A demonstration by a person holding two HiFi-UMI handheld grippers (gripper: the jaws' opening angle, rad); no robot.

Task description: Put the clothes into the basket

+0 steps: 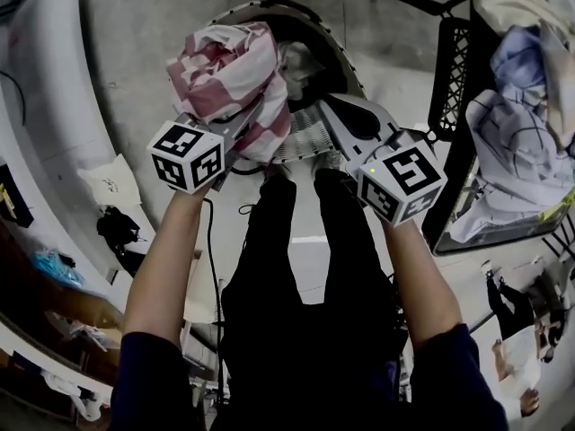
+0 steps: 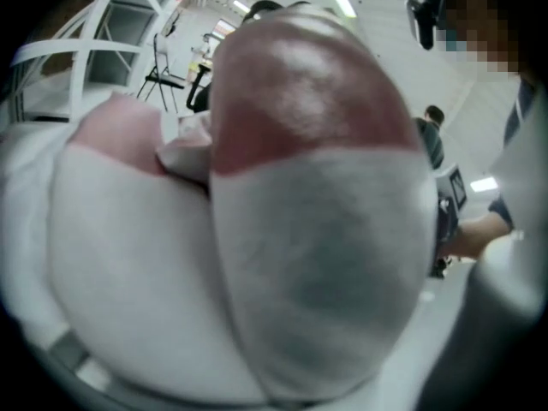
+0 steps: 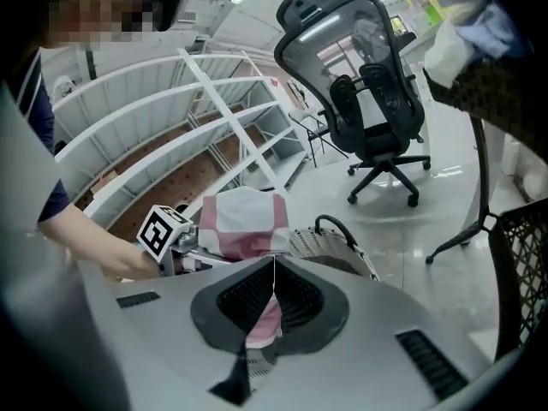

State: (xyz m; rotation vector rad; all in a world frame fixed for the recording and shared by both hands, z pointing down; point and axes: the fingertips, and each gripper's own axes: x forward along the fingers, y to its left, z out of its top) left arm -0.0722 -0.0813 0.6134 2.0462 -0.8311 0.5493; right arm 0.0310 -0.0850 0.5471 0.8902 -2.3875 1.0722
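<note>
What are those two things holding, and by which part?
A checked cloth: left hand-held gripper clamps the bunched bulk; right hand-held gripper seemingly pinches an edge.

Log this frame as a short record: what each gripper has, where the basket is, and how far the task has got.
left gripper: shut on cloth, pink-and-white checked, bunched, held in the air
right gripper: jaws together, nothing between them, beside the cloth
basket: on the floor, just beyond the cloth; something grey inside
task: cloth not yet in basket
other clothes: piled on a black mesh stand at the person's right
</note>
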